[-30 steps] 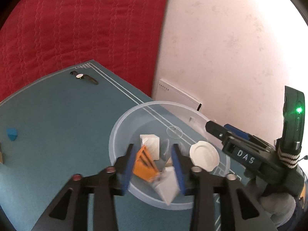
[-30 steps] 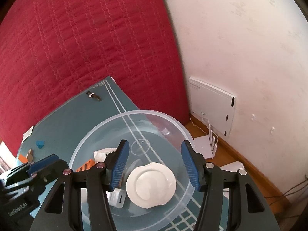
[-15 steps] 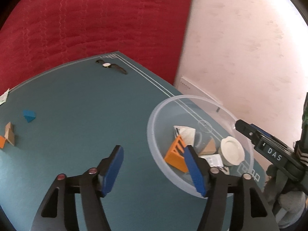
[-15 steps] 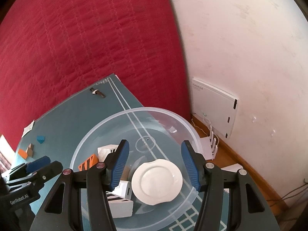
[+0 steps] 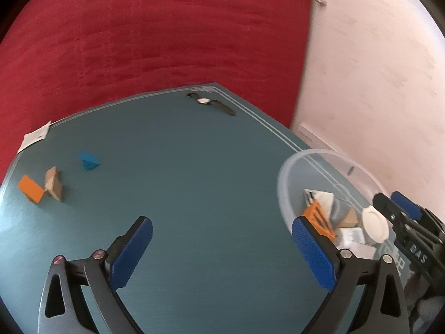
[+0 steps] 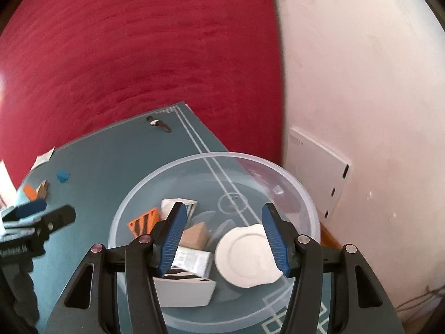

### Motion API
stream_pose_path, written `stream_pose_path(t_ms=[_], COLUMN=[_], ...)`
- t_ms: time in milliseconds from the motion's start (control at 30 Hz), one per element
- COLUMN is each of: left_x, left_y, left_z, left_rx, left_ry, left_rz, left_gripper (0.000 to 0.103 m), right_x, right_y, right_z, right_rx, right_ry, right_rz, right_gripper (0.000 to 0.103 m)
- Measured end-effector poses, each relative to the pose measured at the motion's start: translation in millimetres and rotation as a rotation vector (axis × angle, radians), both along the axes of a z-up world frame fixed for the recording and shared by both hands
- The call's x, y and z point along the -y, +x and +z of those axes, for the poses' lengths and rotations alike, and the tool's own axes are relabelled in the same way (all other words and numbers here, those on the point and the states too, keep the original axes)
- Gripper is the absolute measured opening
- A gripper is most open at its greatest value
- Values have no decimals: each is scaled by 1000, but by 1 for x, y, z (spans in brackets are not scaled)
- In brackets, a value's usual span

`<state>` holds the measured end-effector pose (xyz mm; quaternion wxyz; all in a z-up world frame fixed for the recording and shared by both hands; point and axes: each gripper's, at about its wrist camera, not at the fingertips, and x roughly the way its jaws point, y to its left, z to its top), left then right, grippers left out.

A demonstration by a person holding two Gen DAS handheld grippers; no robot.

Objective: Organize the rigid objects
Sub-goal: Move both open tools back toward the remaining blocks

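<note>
A clear plastic bowl (image 6: pixel 211 156) on the teal mat holds an orange striped block (image 6: pixel 144 221), a tan block (image 6: pixel 196 236), white boxes (image 6: pixel 183 289) and a white round plate (image 6: pixel 244 256). My right gripper (image 6: pixel 224 211) hovers over the bowl, open, with the plate lying below its fingers and not pinched. My left gripper (image 5: pixel 222 225) is over bare mat left of the bowl (image 5: pixel 306 161), its jaws opening wide with nothing between them. At the mat's left lie a blue wedge (image 5: pixel 89 161), a wooden block (image 5: pixel 54 183) and an orange block (image 5: pixel 32 189).
A wristwatch (image 5: pixel 211 103) lies near the mat's far corner and a paper tag (image 5: pixel 36 136) at the left edge. A red quilted cover rises behind the table. A white wall with a white panel (image 6: pixel 317 167) is to the right.
The left gripper let go of the orange striped block in the bowl, opened wide and swung left out over the mat. The right gripper shifted slightly above the bowl.
</note>
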<state>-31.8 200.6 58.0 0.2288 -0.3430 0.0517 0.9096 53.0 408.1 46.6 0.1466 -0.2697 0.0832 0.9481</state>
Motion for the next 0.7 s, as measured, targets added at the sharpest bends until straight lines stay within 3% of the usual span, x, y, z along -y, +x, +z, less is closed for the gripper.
stream_pose_path(t_ms=[133,267,700], left_x=[17,34,95], left_y=[-4,-12,-26], left_z=[-1,-1,-2], left_rx=[-20,-26,-28], left_ry=[-15,-10,-5], left_rz=[55,101,272], left_gripper=[102,102,102], right_x=[19,35,102], right_y=[-1,-2,-15], right_z=[0,1,3], right_rx=[-4,-8,2], right_ry=[43,64,132], right_rz=[43,84,273], right_gripper=[58,67,76])
